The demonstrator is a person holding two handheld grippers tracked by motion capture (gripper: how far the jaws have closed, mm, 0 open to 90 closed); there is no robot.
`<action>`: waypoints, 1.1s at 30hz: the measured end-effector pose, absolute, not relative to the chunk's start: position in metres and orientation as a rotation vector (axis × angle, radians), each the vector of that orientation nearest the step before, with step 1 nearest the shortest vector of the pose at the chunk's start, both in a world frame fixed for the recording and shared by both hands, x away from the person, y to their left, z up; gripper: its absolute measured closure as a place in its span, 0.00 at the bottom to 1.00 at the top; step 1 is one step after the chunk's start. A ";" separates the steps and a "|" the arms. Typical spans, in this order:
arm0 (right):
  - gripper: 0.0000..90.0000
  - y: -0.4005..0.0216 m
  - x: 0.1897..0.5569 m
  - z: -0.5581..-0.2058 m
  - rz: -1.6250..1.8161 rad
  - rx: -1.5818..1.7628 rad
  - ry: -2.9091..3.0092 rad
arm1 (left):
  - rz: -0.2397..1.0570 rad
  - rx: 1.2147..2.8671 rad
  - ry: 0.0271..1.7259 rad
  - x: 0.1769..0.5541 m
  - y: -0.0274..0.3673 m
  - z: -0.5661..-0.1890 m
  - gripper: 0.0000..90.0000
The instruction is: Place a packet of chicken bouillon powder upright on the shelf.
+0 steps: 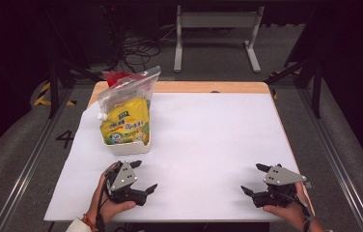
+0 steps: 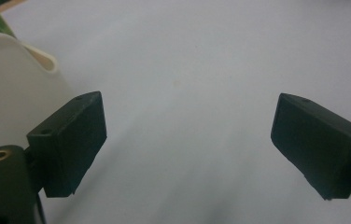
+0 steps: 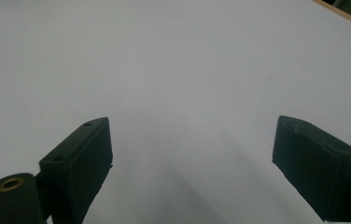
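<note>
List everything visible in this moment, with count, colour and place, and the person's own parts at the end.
White container: one, white, left part of table, beyond the left gripper.
Clear bag: one, transparent, standing in the container.
Yellow pouch: one, yellow with green print, inside the bag.
Red item: one, red, at the bag's top; what it is cannot be told.
Table: one, white sheet over a wooden edge.
White frame: one, on the floor beyond the table.
Left gripper: one, black, open, near left edge.
Right gripper: one, black, open, near right edge.

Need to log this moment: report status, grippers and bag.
Left gripper open, empty. Right gripper open, empty. Clear bag upright in white bin, untouched. Nothing in the way.
</note>
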State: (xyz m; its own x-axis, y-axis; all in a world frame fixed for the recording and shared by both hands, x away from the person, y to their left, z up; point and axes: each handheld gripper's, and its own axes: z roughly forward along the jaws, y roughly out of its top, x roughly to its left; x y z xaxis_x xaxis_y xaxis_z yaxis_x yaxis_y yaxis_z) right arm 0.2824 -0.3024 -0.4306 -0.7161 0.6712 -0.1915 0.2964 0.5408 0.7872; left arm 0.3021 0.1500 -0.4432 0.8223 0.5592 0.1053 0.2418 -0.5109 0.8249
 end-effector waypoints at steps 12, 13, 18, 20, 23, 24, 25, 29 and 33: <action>0.07 -0.304 0.284 -0.435 1.058 0.796 2.313 | 0.443 2.137 0.580 0.307 0.148 -0.448 0.11; 0.08 -0.303 0.284 -0.436 1.050 0.798 2.313 | 0.442 2.136 0.581 0.307 0.148 -0.448 0.11; 0.07 -0.301 0.284 -0.436 1.032 0.797 2.305 | 0.438 2.143 0.578 0.307 0.147 -0.449 0.11; 0.07 -0.302 0.285 -0.436 1.034 0.798 2.296 | 0.434 2.148 0.575 0.307 0.147 -0.449 0.11; 0.08 -0.302 0.286 -0.436 1.029 0.803 2.288 | 0.430 2.155 0.578 0.307 0.146 -0.450 0.11; 0.08 -0.302 0.286 -0.436 1.029 0.803 2.287 | 0.431 2.157 0.579 0.307 0.146 -0.450 0.11; 0.08 -0.302 0.286 -0.436 1.027 0.800 2.286 | 0.429 2.158 0.580 0.307 0.146 -0.450 0.11; 0.08 -0.301 0.285 -0.436 1.025 0.792 2.287 | 0.429 2.159 0.582 0.307 0.147 -0.450 0.11; 0.08 -0.301 0.285 -0.435 1.028 0.792 2.280 | 0.430 2.154 0.577 0.306 0.147 -0.449 0.11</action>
